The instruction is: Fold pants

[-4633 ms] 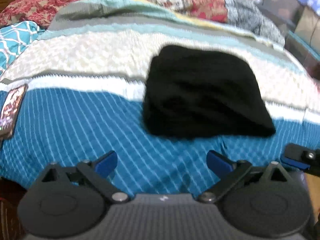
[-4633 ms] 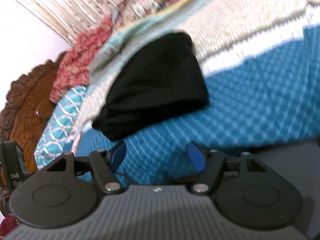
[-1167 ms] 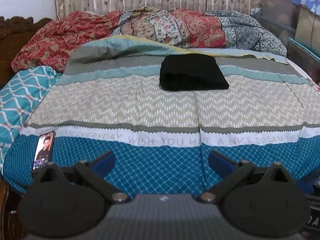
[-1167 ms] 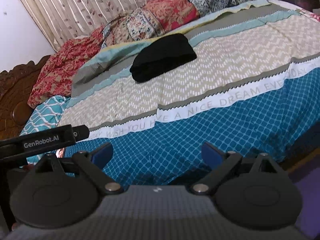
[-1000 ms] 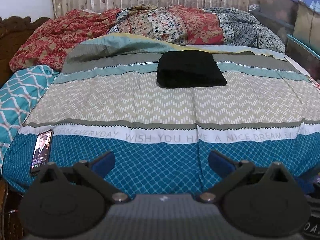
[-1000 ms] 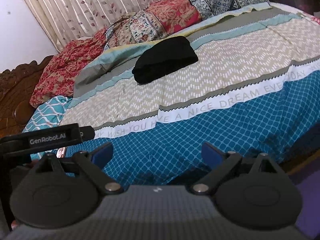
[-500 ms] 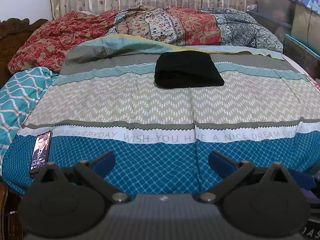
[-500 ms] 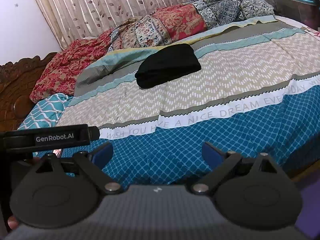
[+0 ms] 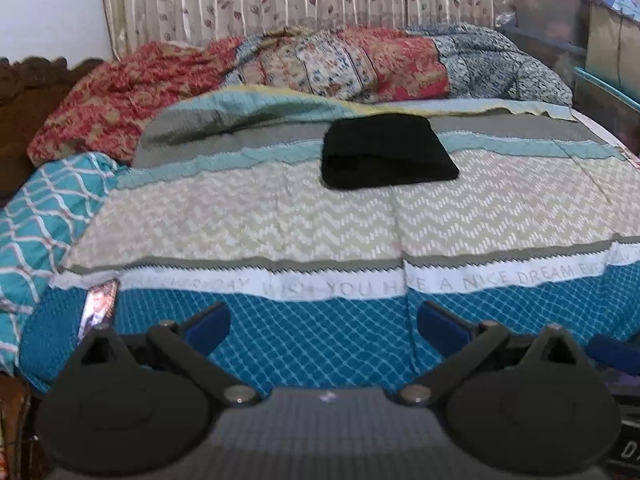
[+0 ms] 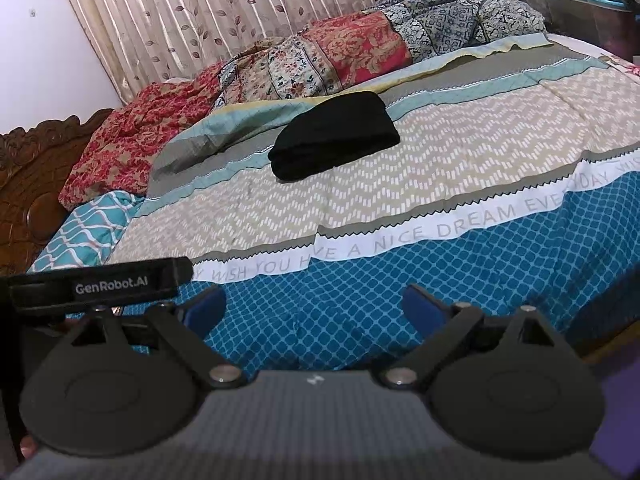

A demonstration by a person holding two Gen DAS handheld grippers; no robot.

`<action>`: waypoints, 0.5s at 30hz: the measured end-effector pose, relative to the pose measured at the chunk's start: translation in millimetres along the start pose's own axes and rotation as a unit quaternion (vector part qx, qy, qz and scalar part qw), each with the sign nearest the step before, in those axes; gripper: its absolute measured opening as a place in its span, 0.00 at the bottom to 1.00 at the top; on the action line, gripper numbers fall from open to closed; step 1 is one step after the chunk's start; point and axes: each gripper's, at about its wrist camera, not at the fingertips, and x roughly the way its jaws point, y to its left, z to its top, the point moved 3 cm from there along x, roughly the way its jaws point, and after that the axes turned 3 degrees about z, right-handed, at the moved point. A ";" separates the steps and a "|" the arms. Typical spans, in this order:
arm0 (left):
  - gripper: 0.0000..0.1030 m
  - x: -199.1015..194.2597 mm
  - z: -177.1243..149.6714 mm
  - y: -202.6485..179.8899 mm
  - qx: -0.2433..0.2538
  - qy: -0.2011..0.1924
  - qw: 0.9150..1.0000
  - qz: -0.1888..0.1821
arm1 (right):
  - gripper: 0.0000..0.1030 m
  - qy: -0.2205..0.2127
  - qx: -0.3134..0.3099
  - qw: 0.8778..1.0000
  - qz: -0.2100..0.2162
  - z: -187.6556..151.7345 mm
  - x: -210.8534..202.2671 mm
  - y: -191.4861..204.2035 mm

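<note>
Leaf-print curtains (image 9: 304, 0) back a bed (image 9: 280, 216) whose bedspread reads "Have a nice dream," with black pants (image 9: 386, 152) lying as a compact folded bundle at 12 o'clock on the grey and teal stripes. Both the left tool (image 9: 324, 326) and right tool (image 10: 314, 306) hover released and empty at the foot, a phone (image 9: 98, 308) at 9 o'clock. Folding appears complete; only withdrawal seems left. Seconds earlier, the tools were just beside the bundle.

Bedspread (image 10: 460, 232) white band: "WISH YOU HAVE A NICE DREAM"; black bar (image 10: 100, 282): "GenRobot.AI".
</note>
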 end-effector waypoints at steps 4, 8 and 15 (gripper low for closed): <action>1.00 -4.3 3.0 3.5 0.010 -0.030 0.999 0.041 | 0.94 0.004 0.008 1.000 -0.002 -1.9 1.4 -2.6; 1.00 -2.5 4.3 7.7 0.007 -0.029 0.999 0.045 | 0.94 0.008 0.009 1.000 0.000 -3.1 2.3 -1.6; 1.00 -0.9 5.1 12.8 -0.001 -0.024 0.999 0.036 | 0.94 0.004 0.005 1.000 -0.001 -3.0 1.7 1.4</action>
